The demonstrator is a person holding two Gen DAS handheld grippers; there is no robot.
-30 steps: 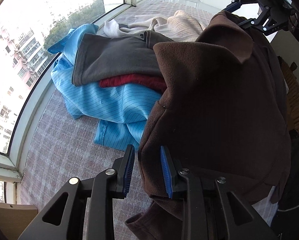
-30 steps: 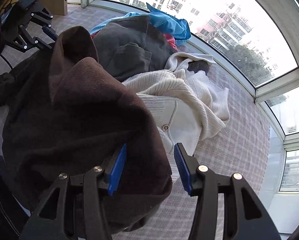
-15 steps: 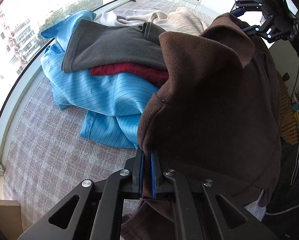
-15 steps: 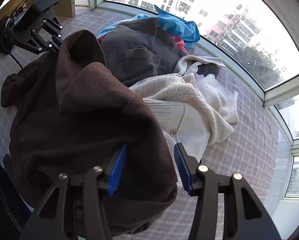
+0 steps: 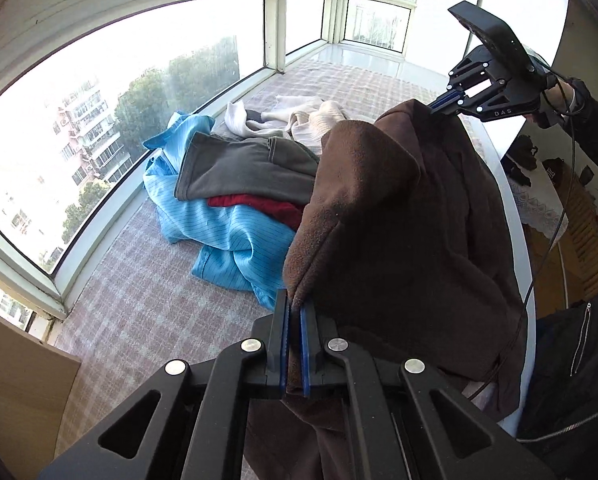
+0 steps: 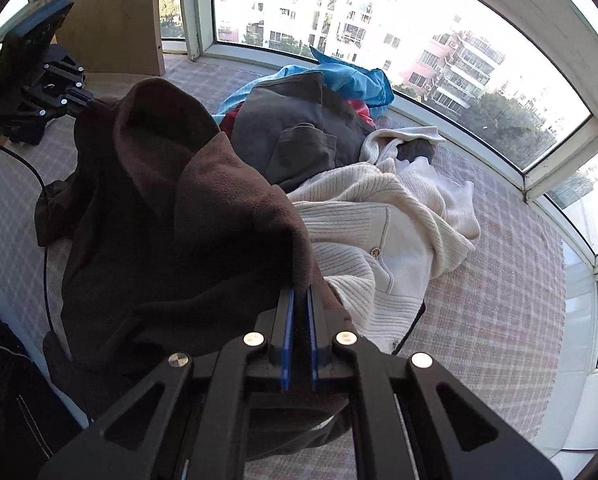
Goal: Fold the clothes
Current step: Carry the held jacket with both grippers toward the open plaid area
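both grippers are pinched shut on the brown fleece jacket [image 5: 399, 240], the left gripper [image 5: 293, 344] on one edge and the right gripper [image 6: 299, 336] on another, so it hangs between them above the checked mat [image 5: 139, 300], bunched and with no fold in it. behind it a loose heap of clothes lies unfolded: a blue striped shirt [image 5: 223, 232], a grey garment [image 5: 251, 172], something red [image 5: 255, 202] and a cream knit cardigan [image 6: 379, 216]. the jacket's lower part drops out of view, its sleeves cannot be picked out, and it hides part of the heap.

Right tongs [image 6: 299, 300] pinch the brown fleece garment [image 6: 171, 216] beside a cream sweater [image 6: 383, 232].
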